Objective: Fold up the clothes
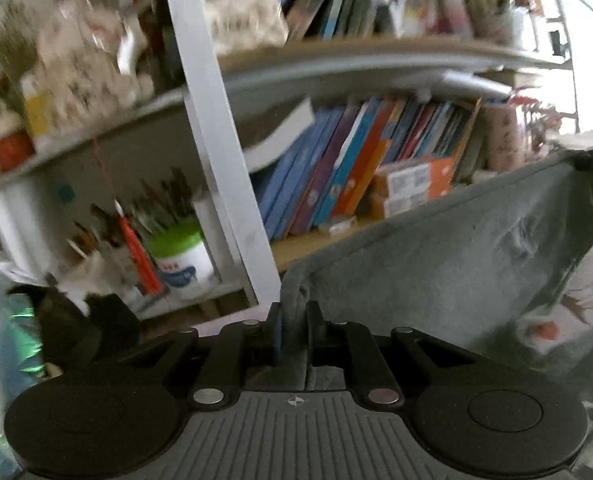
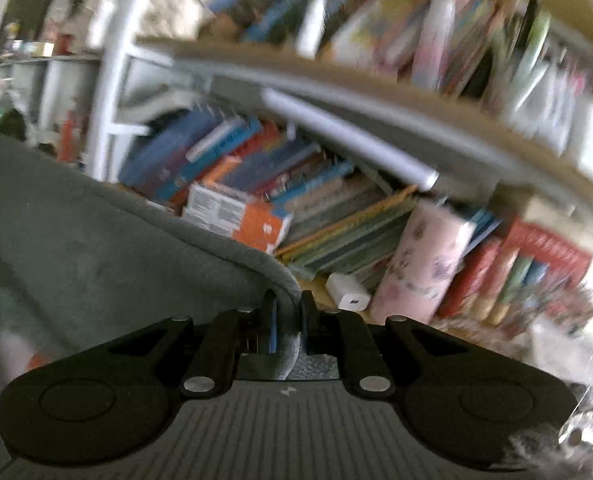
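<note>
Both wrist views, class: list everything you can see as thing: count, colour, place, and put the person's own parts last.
grey garment: one, grey, held up between both tongs in front of the bookshelf, its top edge stretched.
bookshelf: one, white uprights with tan boards, behind the garment.
books: many, mostly blue, purple and orange, leaning on the lower shelf; more on the shelf above, blurred.
orange-and-white box: one, lying by the leaning books.
pink patterned cylinder: one, pink, tilted against the books.
white charger: one, beside the cylinder.
pen pot: one, white with green rim, left compartment.
left tongs: black, shut on a garment corner.
right tongs: black, shut on another corner.
</note>
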Demonstrator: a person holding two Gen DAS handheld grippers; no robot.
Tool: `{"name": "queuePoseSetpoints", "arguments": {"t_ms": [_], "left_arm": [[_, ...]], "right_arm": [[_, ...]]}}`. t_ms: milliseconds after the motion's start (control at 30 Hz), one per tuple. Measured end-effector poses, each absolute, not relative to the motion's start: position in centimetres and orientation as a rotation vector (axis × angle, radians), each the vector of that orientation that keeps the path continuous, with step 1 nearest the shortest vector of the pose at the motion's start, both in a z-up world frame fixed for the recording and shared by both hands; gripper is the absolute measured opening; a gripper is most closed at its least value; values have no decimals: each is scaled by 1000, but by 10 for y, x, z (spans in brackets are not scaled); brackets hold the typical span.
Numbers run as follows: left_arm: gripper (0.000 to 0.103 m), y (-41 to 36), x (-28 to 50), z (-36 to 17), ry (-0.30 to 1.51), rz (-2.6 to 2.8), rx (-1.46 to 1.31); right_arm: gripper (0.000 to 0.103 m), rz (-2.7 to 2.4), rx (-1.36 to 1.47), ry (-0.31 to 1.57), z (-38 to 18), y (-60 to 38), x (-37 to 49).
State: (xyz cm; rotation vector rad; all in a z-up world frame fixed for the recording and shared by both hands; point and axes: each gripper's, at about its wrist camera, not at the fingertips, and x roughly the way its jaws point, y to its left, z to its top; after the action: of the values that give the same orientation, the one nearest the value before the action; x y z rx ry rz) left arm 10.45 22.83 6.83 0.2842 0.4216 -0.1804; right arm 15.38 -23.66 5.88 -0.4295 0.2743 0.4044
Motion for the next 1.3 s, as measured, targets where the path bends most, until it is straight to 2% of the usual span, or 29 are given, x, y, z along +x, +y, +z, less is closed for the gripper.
{"name": "queuePoseSetpoints", "arguments": {"t_ms": [100, 200, 400, 567, 600, 733, 767, 833, 933, 967, 1000, 1067, 1233, 1300], "left_arm": [[10, 226, 60, 76, 381, -188, 301], [10, 223, 18, 74, 377, -211, 302], [12, 227, -42, 51, 425, -228, 240], [12, 235, -68, 22, 484, -217, 196], [16, 236, -73, 18, 491, -216, 193], [20, 239, -88, 5, 517, -209, 174], [25, 242, -92, 4, 516, -201, 154], [28, 248, -99, 2, 513, -185, 107], [31, 259, -113, 5, 492, -164, 5], [37, 262, -117, 6, 483, -157, -26], [49, 265, -122, 7, 474, -149, -57], [61, 271, -130, 9, 458, -132, -139], [62, 286, -135, 7, 425, -147, -381], [63, 290, -133, 2, 431, -123, -469]], "right_arm": [[10, 405, -482, 196, 69, -244, 102], [10, 442, -571, 200, 63, -253, 43], [10, 556, -636, 340, 34, -269, -36], [13, 603, -641, 440, 16, -267, -58], [14, 613, -642, 459, 12, -266, -62], [22, 650, -620, 531, 1, -266, -76], [23, 651, -611, 550, 2, -266, -78], [32, 648, -564, 603, 3, -271, -79], [36, 624, -488, 658, 4, -280, -83], [36, 614, -463, 673, 4, -283, -85], [39, 604, -437, 688, 4, -286, -86], [43, 578, -350, 713, 6, -294, -88], [55, 562, 57, 808, 7, -320, -85], [55, 566, 289, 851, 2, -332, -79]]}}
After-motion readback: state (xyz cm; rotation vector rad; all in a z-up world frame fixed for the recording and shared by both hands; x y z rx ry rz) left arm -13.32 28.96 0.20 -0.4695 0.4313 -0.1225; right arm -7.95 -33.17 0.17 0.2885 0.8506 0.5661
